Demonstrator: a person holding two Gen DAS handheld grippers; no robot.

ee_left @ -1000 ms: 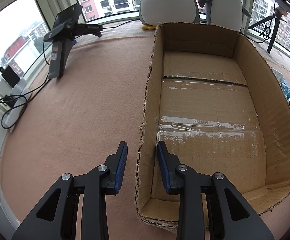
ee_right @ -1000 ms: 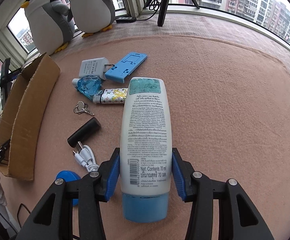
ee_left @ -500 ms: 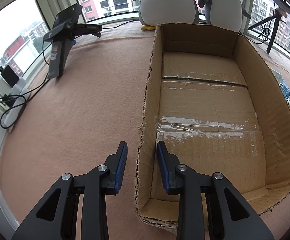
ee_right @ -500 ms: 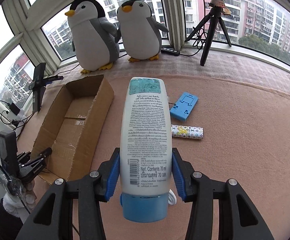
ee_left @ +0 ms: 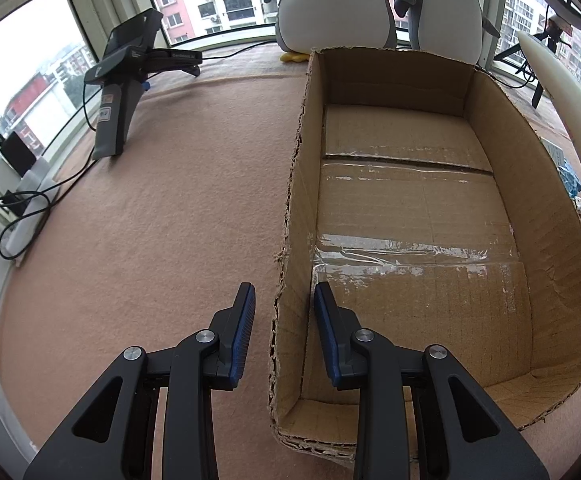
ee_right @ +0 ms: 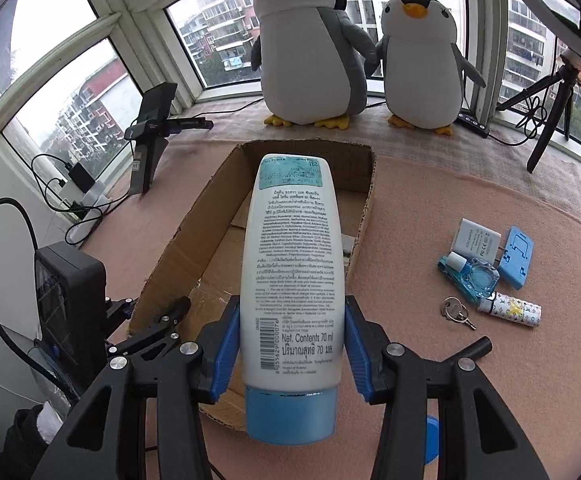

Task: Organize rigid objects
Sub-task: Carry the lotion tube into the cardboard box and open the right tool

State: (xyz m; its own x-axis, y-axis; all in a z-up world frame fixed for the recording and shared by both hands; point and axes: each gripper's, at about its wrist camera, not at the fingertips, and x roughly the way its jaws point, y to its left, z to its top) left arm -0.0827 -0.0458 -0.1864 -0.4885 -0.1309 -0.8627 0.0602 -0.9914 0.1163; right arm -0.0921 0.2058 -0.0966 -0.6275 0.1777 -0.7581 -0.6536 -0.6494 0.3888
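Two views. Left wrist: left gripper (ee_left: 284, 330) sat low over the near corner of the cardboard box (ee_left: 562, 240), one finger outside the left wall, the other inside, wall edge between the blue pads (ee_left: 324, 312). Jaws were clenched on that wall, though whether both pads touched the card could not be told from this angle. Box stood open-topped on the pink cloth (ee_left: 162, 220), floor bare with strips of clear tape. Black camera stand (ee_left: 126, 80) lay well apart to the left, cables and power strip (ee_left: 22, 200) by the window. Two plush penguins (ee_left: 334, 4) stood just behind the far wall of the box.

Right wrist: right gripper (ee_right: 292, 350) was grasping the white lotion tube (ee_right: 292, 272) near its blue cap end, both pads pressed on its sides, cap toward the camera, printed back face up. Tube hung in the air above the box, over its near part. On the cloth to the right, apart from the box: white adapter (ee_right: 476, 240), blue plastic holder (ee_right: 516, 258), small blue bottle (ee_right: 472, 278), patterned tube (ee_right: 512, 312), keys (ee_right: 454, 312). Tripod (ee_right: 550, 112) at far right
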